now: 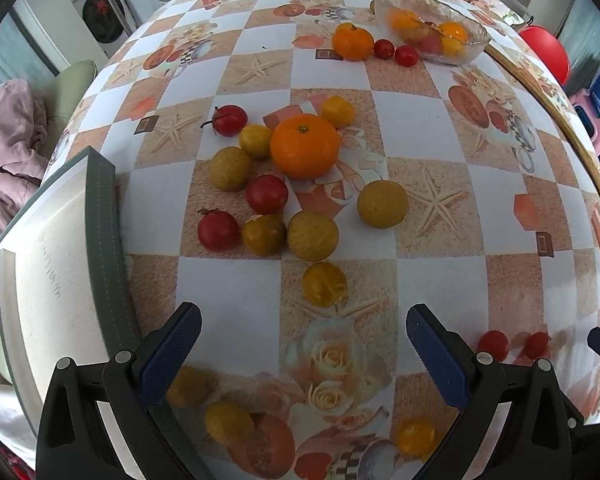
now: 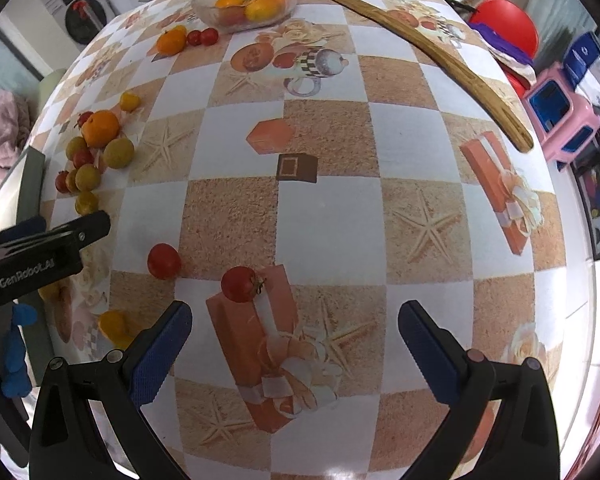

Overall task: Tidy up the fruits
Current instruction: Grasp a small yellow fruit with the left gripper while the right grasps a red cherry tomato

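- While both tools hover above the table (image 1: 236,312), fruit lies scattered on its checkered cloth.
- Far left: a grey-edged box (image 1: 100,208) sits beside the main fruit cluster.
- Left gripper (image 1: 303,344): jaws spread wide, holding nothing; a yellow fruit (image 1: 325,283) lies just ahead between the fingers.
- Centre cluster: a large orange (image 1: 304,145) touches small yellow and red fruits.
- Right gripper (image 2: 295,334): jaws released, empty; a red tomato (image 2: 239,283) rests just ahead.
- Far side: a glass bowl (image 1: 476,36) contains orange and red fruit; a second orange (image 1: 353,41) and two red fruits sit beside it.
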The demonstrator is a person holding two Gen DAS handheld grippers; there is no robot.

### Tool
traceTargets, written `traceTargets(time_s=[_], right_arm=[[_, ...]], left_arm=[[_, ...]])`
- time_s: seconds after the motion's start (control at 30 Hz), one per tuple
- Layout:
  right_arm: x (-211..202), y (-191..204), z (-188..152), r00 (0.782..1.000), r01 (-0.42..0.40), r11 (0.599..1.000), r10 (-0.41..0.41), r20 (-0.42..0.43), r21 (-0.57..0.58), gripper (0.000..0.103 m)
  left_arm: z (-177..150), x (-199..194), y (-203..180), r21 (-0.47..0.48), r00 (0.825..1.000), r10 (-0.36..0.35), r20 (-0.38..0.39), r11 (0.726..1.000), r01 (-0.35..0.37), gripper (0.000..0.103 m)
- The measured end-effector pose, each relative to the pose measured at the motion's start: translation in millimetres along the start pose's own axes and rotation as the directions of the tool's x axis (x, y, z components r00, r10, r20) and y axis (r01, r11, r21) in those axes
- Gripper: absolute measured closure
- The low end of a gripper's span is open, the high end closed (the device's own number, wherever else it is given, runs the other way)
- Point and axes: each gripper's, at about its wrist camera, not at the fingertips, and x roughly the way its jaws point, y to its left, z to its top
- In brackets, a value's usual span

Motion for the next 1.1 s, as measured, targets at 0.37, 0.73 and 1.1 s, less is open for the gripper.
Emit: traceTargets(time_s=[0.37, 0.73, 1.1], right_arm=[[11.5, 20.5, 9.6, 0.999, 0.032, 0.991, -0.031, 0.008, -0.127, 0.024], [1.4, 15.9, 19.3, 0.993, -0.116, 0.988, 0.116, -0.008, -0.103, 0.078], [-7.4, -1.3, 11.5, 0.978, -0.206, 0.979, 0.206, -0.015, 0.004, 0.078]], left_arm=[[4.0, 4.8, -4.0, -0.038, 0.999, -0.038, 0.006, 0.999, 0.038, 0.022], [6.9, -2.5, -0.8, -0.054, 0.995, -0.099, 0.029, 0.994, 0.1, 0.081], [-6.2, -24.1, 3.2, -0.03, 0.984, -0.175, 0.04, 0.984, 0.177, 0.081]])
